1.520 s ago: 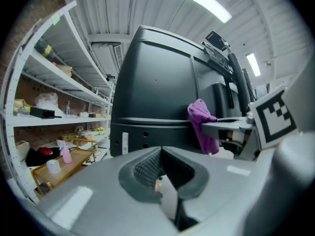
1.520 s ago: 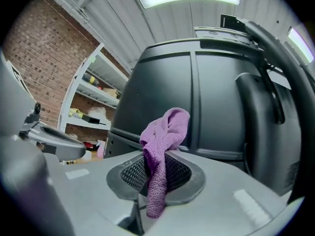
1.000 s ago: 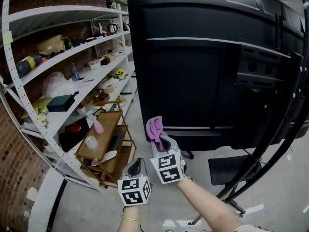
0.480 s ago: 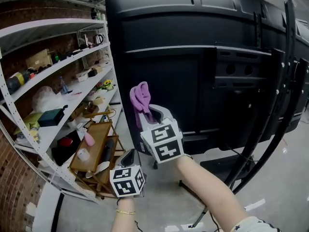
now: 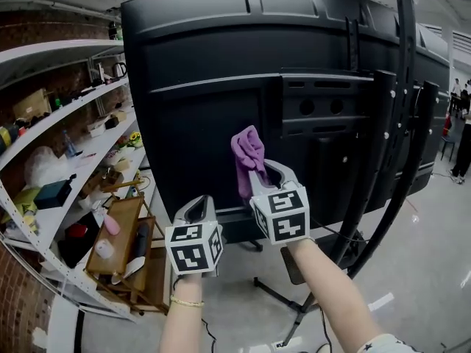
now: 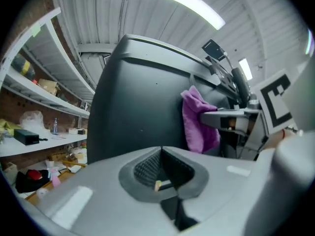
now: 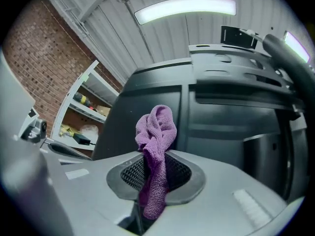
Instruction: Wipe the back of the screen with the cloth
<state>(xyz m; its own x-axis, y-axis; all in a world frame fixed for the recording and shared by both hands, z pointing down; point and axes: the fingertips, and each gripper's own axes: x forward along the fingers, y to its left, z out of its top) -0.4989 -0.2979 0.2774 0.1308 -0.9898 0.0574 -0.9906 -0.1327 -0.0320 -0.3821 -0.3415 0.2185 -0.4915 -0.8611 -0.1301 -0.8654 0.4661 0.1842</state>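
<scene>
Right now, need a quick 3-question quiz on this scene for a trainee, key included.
1. True or false: the right gripper is shut on the purple cloth.
2. The left gripper is: A) shut on the cloth, B) shut with nothing in it, C) wide open around a bottle.
3. Short answer: in the head view, on which side of the screen do the shelves stand?
Key: 1 true; 2 B; 3 the left.
</scene>
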